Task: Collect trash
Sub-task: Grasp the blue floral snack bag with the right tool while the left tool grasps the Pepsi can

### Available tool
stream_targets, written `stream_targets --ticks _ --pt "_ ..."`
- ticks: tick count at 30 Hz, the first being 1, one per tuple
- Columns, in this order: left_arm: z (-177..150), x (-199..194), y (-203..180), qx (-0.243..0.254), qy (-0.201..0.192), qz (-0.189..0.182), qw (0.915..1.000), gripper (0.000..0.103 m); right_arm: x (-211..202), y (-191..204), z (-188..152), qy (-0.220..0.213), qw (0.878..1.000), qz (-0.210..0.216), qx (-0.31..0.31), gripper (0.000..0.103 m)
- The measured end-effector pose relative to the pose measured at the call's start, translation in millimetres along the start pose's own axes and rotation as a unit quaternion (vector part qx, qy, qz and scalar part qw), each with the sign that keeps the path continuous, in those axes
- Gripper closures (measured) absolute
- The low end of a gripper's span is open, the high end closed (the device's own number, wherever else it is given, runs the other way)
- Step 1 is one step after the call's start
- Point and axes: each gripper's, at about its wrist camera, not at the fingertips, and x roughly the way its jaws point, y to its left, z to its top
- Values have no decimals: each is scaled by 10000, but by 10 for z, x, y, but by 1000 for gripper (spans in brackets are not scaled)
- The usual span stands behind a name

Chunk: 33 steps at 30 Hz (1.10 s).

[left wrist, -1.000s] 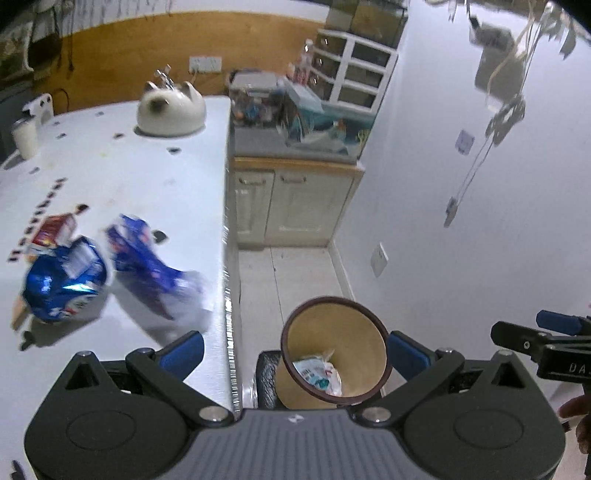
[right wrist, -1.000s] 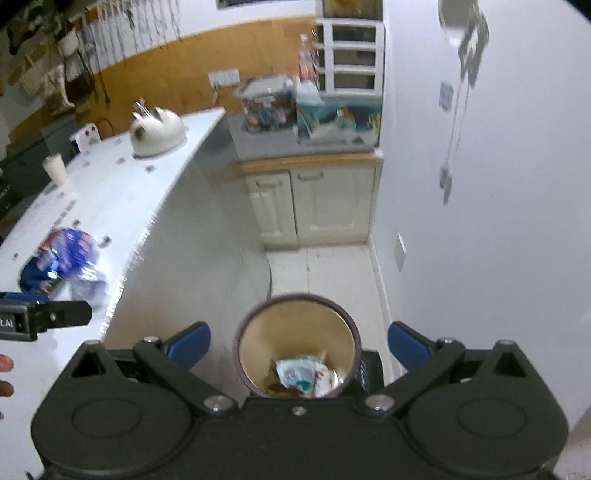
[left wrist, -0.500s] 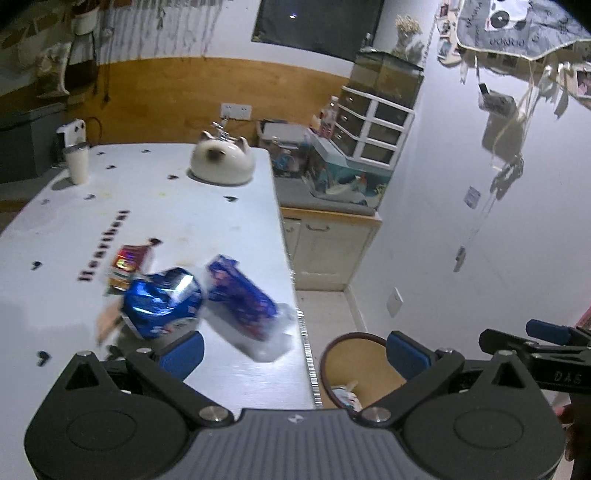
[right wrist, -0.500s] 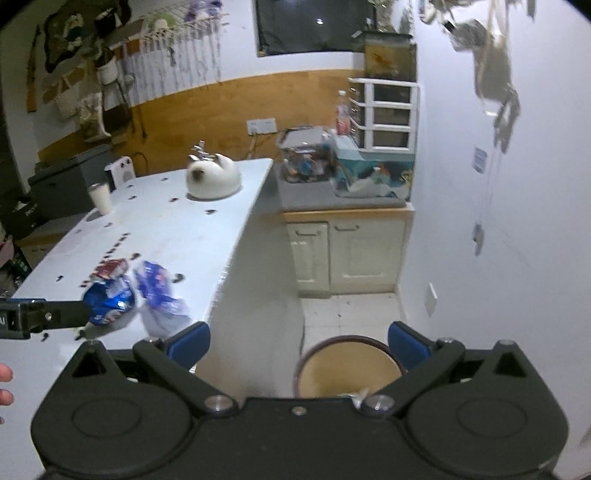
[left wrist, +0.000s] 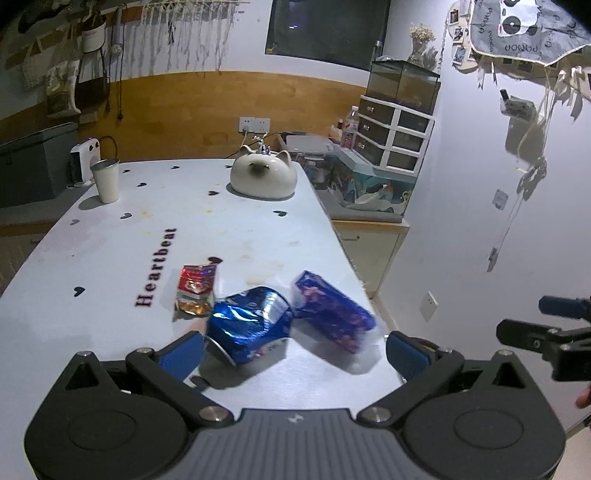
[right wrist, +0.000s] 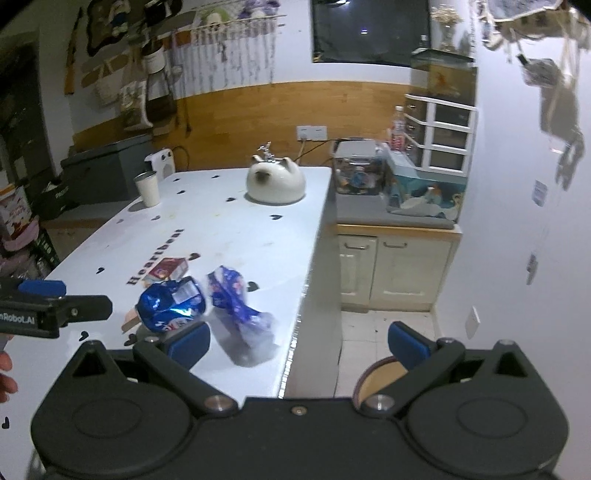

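While both claws stand wide apart and empty, the left claw [left wrist: 293,349] frames a crumpled blue foil bag [left wrist: 249,325] at lower centre on the white counter [left wrist: 110,258]; the right claw [right wrist: 299,341] hangs past the counter's edge.

We see a dim room — white walls [left wrist: 461,177] above wood panelling [right wrist: 236,110], a dark window [right wrist: 369,29], a cream cabinet [right wrist: 391,273] beside the white table [left wrist: 110,266] — and a pale tiled floor [right wrist: 373,328].
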Motion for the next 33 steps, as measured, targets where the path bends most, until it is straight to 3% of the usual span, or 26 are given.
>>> stream_targets --ticks 8,15,26,30,33 --pt "131 561 386 579 232 -497 9968 0 398 250 130 189 9990 231 -336 0" --pt "285 1132 816 -6 665 -883 9939 0 784 385 252 430 9955 539 -657 1" --pt "373 1728 1255 -1156 927 -1200 9817 4 1617 658 354 852 9858 626 -1309 25" --pt "338 1854 1323 -1481 1005 -1477 9727 5 1927 741 308 1191 9805 492 -1485 33" --pt "302 1935 1321 -1523 1163 -1567 9689 9 2095 772 248 1488 9766 353 -1512 51"
